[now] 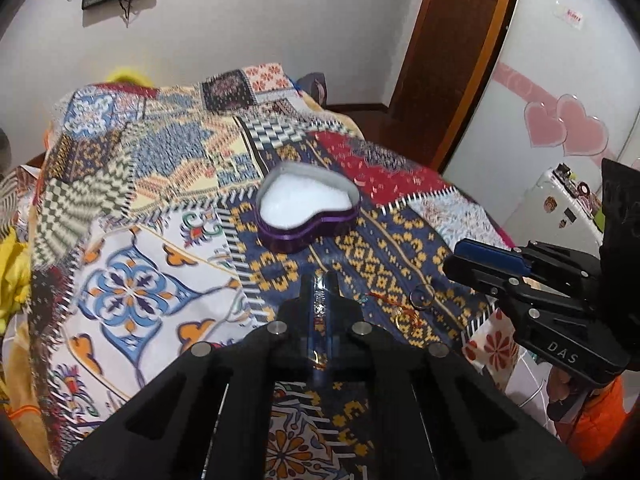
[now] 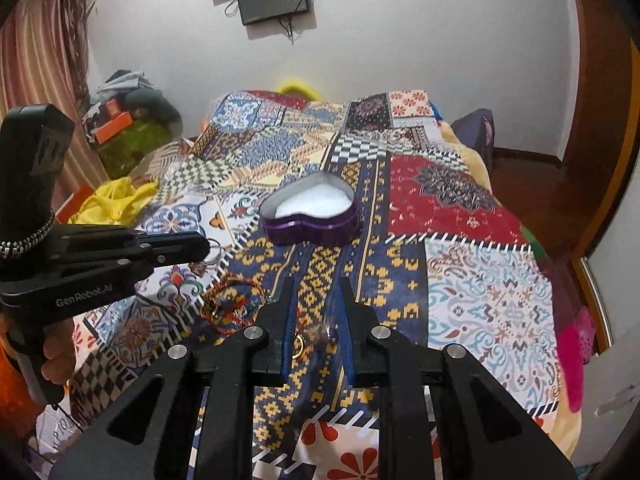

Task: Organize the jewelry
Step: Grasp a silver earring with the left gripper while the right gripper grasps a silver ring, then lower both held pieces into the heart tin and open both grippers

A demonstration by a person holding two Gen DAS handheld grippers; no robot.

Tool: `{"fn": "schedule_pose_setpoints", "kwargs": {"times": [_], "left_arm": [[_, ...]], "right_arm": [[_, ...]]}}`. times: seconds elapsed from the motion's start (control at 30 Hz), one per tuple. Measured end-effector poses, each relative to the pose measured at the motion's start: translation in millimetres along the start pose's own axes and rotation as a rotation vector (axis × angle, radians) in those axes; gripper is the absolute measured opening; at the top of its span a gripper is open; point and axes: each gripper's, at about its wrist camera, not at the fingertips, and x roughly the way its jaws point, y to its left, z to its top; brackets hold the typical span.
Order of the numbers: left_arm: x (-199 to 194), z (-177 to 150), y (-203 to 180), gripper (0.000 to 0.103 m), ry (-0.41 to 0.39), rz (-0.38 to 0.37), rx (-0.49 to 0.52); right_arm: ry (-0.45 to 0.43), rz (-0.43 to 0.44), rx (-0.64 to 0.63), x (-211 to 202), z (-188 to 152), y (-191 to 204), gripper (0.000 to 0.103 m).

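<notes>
- My left gripper (image 1: 325,280) has its jaws pressed together on a thin glittery silver piece of jewelry (image 1: 320,300); it is too blurred for me to say exactly what it is.
- That piece runs lengthwise down the narrow slot between my left fingers, its long axis pointing away from the camera toward the box.
- From my right wrist view the left gripper (image 2: 202,245) comes in from the left with its tips together, and a silver ring-like loop (image 2: 214,254) hangs just beyond them.
- My right gripper (image 2: 316,292) shows a narrow gap between its blue-lined fingers; a blurred glittery bit (image 2: 322,330) and a small gold ring (image 2: 297,347) sit in that gap, but I cannot tell whether the pads press on anything.
- The purple heart-shaped box (image 1: 306,212) stands open on the patchwork bedspread (image 1: 132,208), ahead of both grippers and apart from them, its white lining showing.
- Its pointed end faces the far side of the bed and its two lobes face my left gripper.
- A red cord bracelet (image 2: 232,304) lies in loops on the bedspread between my two grippers, just left of the right fingers.
- In my left view a round ring (image 1: 422,297) and a gold piece (image 1: 404,318) lie on the blue-and-yellow patch, below the right gripper (image 1: 460,260).
- Nothing lies on the bedspread between my left fingertips and the box.
- A yellow cloth (image 2: 114,200) sits at the bed's left edge, well clear of the jewelry.
</notes>
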Motion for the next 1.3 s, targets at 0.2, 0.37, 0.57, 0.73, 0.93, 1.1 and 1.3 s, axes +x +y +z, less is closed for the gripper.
{"fn": "schedule_pose_setpoints", "kwargs": {"times": [0.2,0.37,0.57,0.73,0.93,1.1,1.3], "left_arm": [[-15.9,10.9,1.7,0.003,-0.046,0.018,0.000],[-23.1,8.4,4.1,0.003,-0.053,0.017,-0.014],[-22.2,-3.6,6.3,0.003,-0.030,0.016,-0.023],[-17.6,-10.5,8.5,0.003,-0.011,0.020,-0.036],[-16.3,-11.8,9.8,0.003,-0.006,0.022,-0.041],[-17.4,-5.6,9.1,0.003,-0.019,0.023,-0.037],[-17.9,10.5,8.0,0.003,-0.055,0.022,-0.025]], "right_arm": [[-0.025,-0.012,-0.005,-6.2,5.5,-0.3,0.017],[0.018,-0.049,0.021,-0.1,-2.0,-10.1,0.019],[0.125,-0.033,0.048,12.1,-22.5,-20.0,0.046],[0.152,-0.050,0.000,22.1,-31.6,-12.5,0.045],[0.152,-0.058,-0.061,34.2,-28.9,-4.9,0.027],[0.154,-0.049,-0.083,37.4,-25.7,-2.6,0.020],[0.107,-0.045,-0.061,26.7,-14.0,-2.9,0.020]]}}
